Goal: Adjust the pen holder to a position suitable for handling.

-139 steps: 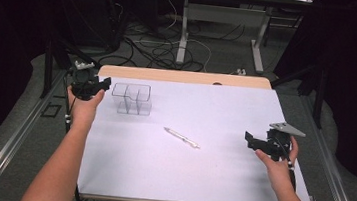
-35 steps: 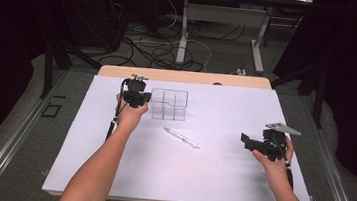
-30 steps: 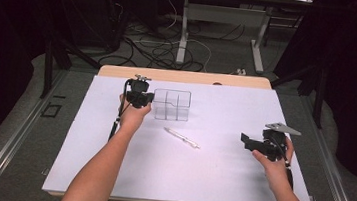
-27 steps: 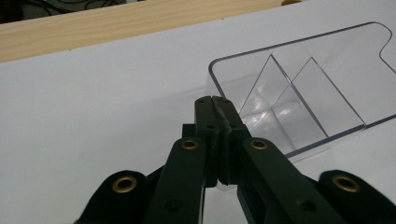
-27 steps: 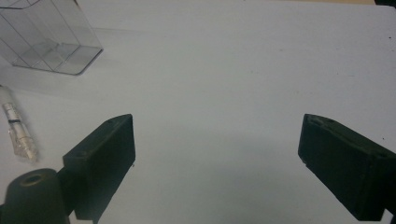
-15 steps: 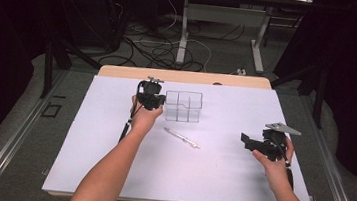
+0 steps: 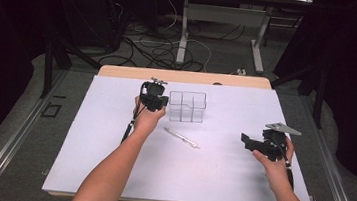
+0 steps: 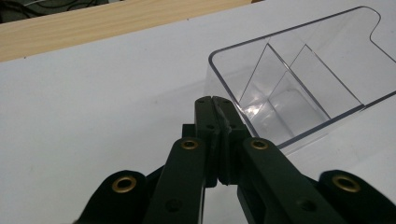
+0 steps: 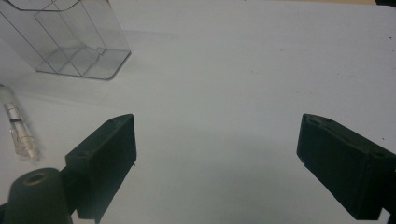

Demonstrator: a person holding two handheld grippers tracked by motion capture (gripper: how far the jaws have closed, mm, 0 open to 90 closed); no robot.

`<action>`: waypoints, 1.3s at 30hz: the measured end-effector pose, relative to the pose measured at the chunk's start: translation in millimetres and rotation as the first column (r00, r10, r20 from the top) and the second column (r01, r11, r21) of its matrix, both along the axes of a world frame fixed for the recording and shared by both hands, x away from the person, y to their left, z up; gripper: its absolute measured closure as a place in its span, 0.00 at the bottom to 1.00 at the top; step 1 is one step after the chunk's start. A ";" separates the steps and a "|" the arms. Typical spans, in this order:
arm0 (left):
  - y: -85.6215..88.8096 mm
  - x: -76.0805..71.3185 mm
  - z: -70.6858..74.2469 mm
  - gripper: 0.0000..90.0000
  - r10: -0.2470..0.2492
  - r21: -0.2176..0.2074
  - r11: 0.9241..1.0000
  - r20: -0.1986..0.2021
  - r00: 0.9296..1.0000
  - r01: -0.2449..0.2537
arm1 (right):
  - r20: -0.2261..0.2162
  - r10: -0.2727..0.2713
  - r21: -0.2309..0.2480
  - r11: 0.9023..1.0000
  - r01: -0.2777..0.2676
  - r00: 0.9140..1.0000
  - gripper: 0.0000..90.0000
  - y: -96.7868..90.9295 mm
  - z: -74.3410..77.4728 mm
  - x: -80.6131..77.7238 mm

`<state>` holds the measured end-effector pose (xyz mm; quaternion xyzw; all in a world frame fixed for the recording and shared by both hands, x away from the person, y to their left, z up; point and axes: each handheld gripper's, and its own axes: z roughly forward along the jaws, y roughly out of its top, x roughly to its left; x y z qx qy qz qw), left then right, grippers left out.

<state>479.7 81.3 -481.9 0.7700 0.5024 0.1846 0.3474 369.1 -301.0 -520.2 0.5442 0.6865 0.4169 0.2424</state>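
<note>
Two grippers: left gripper (image 7: 158,100) pinches clear organizer (image 7: 187,106) wall; right gripper (image 7: 258,141) spread, idle
Pen (image 7: 181,137): beside organizer
Advice: slide slowly, keep base flat

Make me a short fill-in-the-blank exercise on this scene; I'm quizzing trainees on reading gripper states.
1. The left gripper has its jaws ___ beside the clear organizer.
2. The right gripper has its jaws ___.
3. The pen lies on the white table, ___ the organizer.

Missing words: shut; open; outside
</note>
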 end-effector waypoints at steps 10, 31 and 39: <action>10.5 -8.9 7.6 0.97 -0.002 -0.035 0.999 0.004 1.000 0.002 | -0.002 -0.003 0.003 1.000 0.003 1.000 0.14 1.4 0.1 -0.4; 44.3 -31.2 6.2 0.74 0.043 -0.133 0.990 -0.013 0.999 -0.044 | -0.010 0.011 -0.002 1.000 -0.011 1.000 0.16 2.8 -0.9 -0.7; 58.5 -42.8 2.7 0.63 0.062 -0.140 0.988 -0.015 0.998 -0.064 | -0.013 0.013 -0.002 1.000 -0.013 1.000 0.16 4.5 -1.8 -0.8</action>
